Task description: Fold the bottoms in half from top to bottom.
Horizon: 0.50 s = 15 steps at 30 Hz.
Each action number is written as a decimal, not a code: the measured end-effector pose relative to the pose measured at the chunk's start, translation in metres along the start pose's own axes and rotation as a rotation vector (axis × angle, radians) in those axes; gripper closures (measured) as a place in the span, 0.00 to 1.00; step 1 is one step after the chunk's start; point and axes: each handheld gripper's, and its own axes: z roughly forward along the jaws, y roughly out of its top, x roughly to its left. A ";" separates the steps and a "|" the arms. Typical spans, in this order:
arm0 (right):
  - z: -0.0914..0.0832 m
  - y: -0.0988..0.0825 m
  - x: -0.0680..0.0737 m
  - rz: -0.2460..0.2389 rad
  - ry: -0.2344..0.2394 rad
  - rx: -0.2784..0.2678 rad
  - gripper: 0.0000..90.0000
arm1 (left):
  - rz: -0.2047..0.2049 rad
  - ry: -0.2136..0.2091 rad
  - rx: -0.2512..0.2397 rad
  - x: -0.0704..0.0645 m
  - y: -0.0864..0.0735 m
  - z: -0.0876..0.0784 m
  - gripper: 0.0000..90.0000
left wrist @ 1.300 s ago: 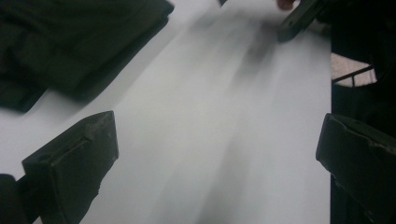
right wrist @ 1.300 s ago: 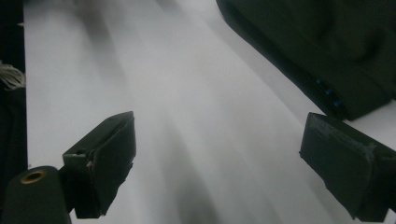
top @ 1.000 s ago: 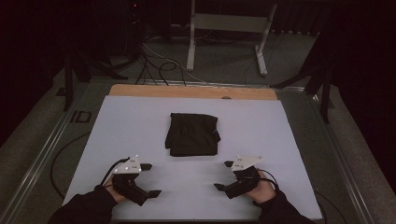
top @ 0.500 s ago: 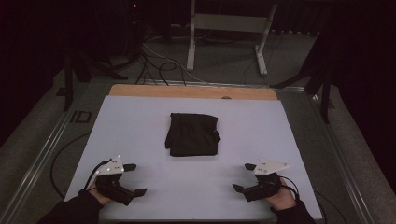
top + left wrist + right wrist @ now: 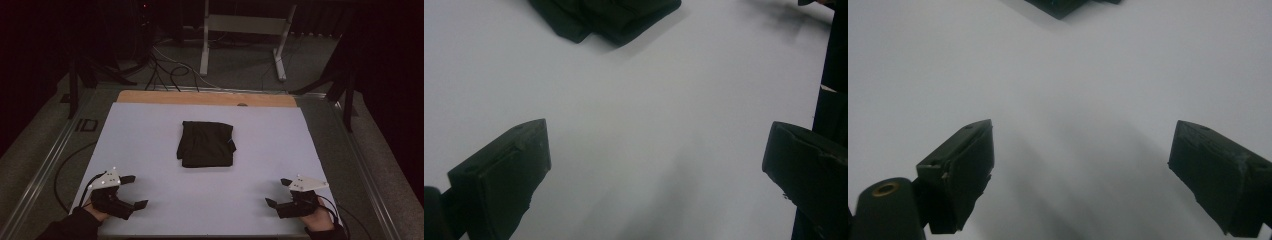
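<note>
Grippers drawn back toward the near corners of the white table point(image 5: 150, 130), compared with the two earlier high views: one second before, both sat closer together and nearer the middle of the near edge; half a second before, they had already spread outward; now the left gripper point(image 5: 134, 192) lies by the near left corner and the right gripper point(image 5: 276, 193) by the near right corner, each held in a hand. Folded black cloth point(image 5: 206, 144) rests flat at the centre of the table, well apart from both grippers, in the same place and shape across all three high views. Left gripper view: jaws spread wide with bare table between them, the cloth point(image 5: 604, 17) at the top edge, far off. Right gripper view: jaws likewise spread wide and holding nothing, a corner of the cloth point(image 5: 1063, 6) just entering at the top. Judged from the neat fold and the outward retreat of both open tools, folding appears complete and the hands seem to be clearing the work area; no grasp on the cloth looks imminent
</note>
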 end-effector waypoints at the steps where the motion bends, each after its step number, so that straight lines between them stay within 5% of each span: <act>1: 0.001 0.000 0.000 -0.002 0.003 0.002 0.12 | -0.001 -0.004 0.000 0.000 0.000 0.001 0.00; 15: 0.010 0.005 0.003 -0.052 0.023 0.001 0.12 | 0.004 -0.027 -0.004 -0.003 0.002 0.007 0.00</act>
